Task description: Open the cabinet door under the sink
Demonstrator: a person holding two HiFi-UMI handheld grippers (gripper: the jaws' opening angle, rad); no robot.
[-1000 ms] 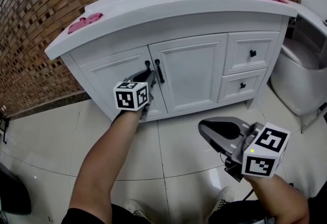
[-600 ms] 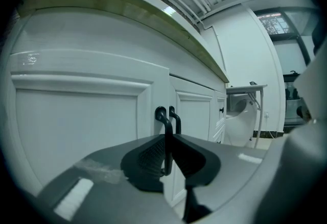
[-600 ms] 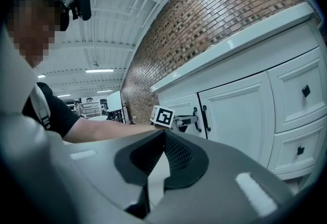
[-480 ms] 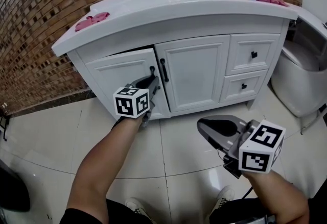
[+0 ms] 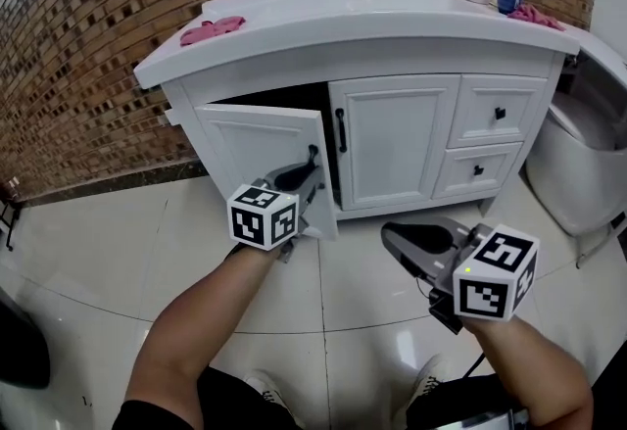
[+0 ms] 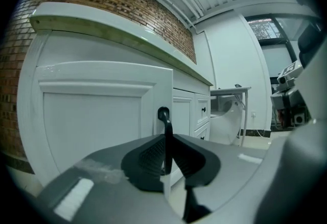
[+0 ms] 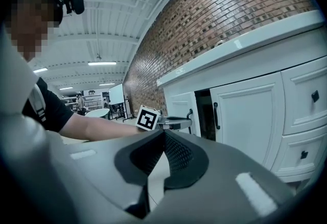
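The white vanity cabinet under the curved white sink surface is being opened at its left side. The white panelled left door is being swung out over the glossy tiled floor. A second ago it was lying flush with the cabinet front, and half a second ago only a crack was showing. Now a dark gap is being exposed above and behind its free edge. The neighbouring white door is being left shut, its own black bar handle untouched.

The pull is being made through the slim black bar handle of the left door, which is being clamped between the narrowed fingers of the left gripper. In the left gripper view that handle is being pinched upright between the ribbed fingers, with the door panel just behind it. The right gripper is being held low over the floor, well apart from the cabinet. Its fingers are being pressed together on nothing, as the right gripper view shows.

For the task, the door is being judged partly open, perhaps halfway through its swing. The arc is probably needing to be carried further outward with the grip kept firm, since so thin a bar could be slipped off.
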